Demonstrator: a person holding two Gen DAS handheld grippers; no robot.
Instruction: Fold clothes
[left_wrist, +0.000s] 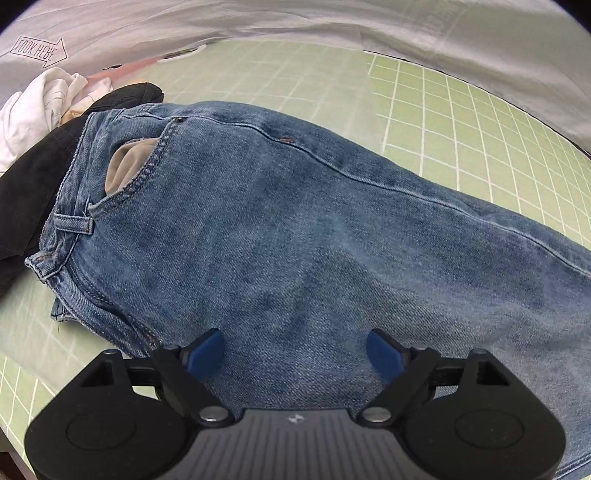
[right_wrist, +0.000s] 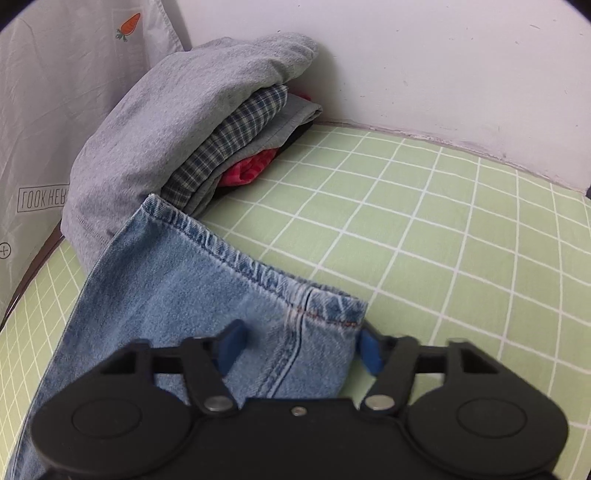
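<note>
Denim jeans (left_wrist: 295, 221) under open tongs (left_wrist: 295, 356)

Bare green checked sheet (right_wrist: 424, 221) is lying open across the right of the right wrist frame. A stack of folded clothes (right_wrist: 207, 122) is blocking the upper left, against the wall (right_wrist: 406, 55). In the left wrist frame, crumpled clothes (left_wrist: 40, 122) are crowding the left edge beside the jeans (left_wrist: 295, 229).

Blue denim jeans (left_wrist: 295, 221) laid flat on a green checked surface (right_wrist: 424, 221).
Waistband end beside a rumpled heap of black and white clothes (left_wrist: 33, 155); hemmed leg end touching a folded stack of grey, plaid and red garments (right_wrist: 207, 122).
</note>
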